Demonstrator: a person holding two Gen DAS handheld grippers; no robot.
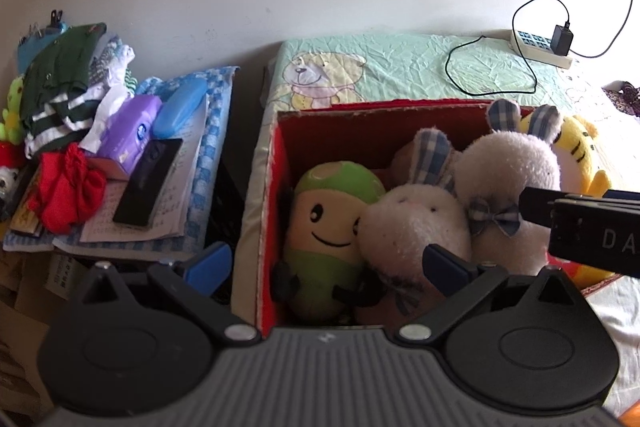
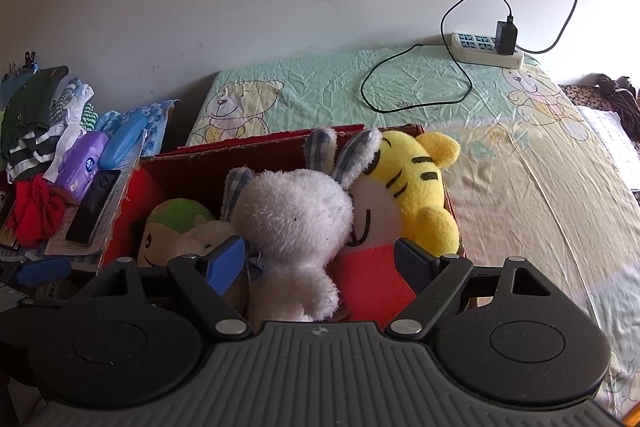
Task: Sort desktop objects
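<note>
The left tool [image 1: 328,267] and right tool [image 2: 320,263] are both hanging wide apart, empty, over the red box [image 1: 272,211]. Inside, the white rabbit [image 2: 296,227] is standing upright, ears pointing toward the wall.

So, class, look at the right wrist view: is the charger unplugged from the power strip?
No. The black charger sits plugged into the white power strip on the bed, with its cable looping across the sheet.
</note>
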